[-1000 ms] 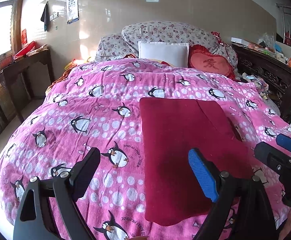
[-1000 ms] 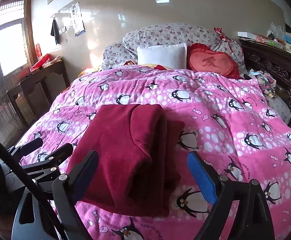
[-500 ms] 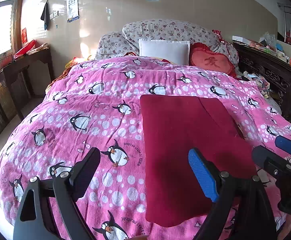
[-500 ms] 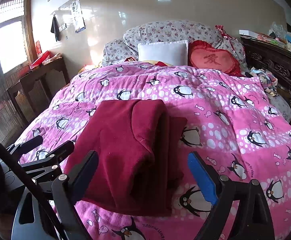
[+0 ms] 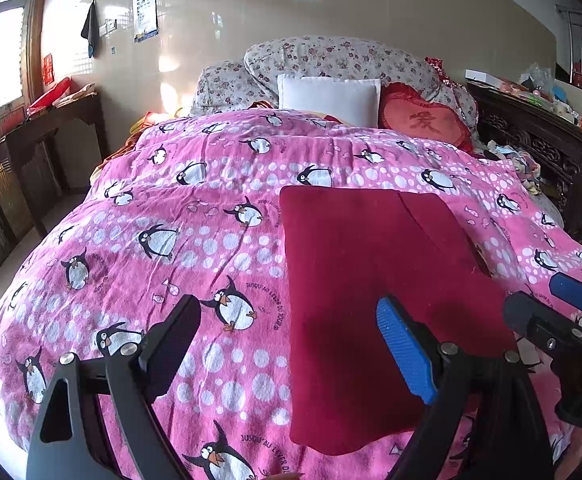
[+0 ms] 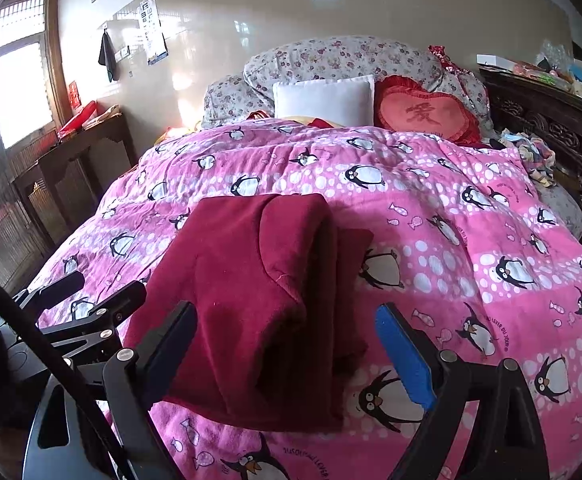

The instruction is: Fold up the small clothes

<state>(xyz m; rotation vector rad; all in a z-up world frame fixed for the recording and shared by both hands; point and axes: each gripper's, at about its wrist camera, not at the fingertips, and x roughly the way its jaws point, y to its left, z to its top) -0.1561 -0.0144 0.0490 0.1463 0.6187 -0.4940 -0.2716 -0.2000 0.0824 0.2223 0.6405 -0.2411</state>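
Garment: a dark red fleece piece (image 5: 371,280) is laid folded on the bed, near its foot.
Blanket: a pink penguin-print cover (image 5: 211,240) is spread beneath it.
Left gripper (image 5: 291,344): fingers are held wide apart, nothing gripped.
Right gripper (image 6: 287,344): spread wide, empty.
Views: stacked layers and a raised fold are shown only by the right wrist.
Pillows: a white cushion (image 6: 323,98) is propped at the head.
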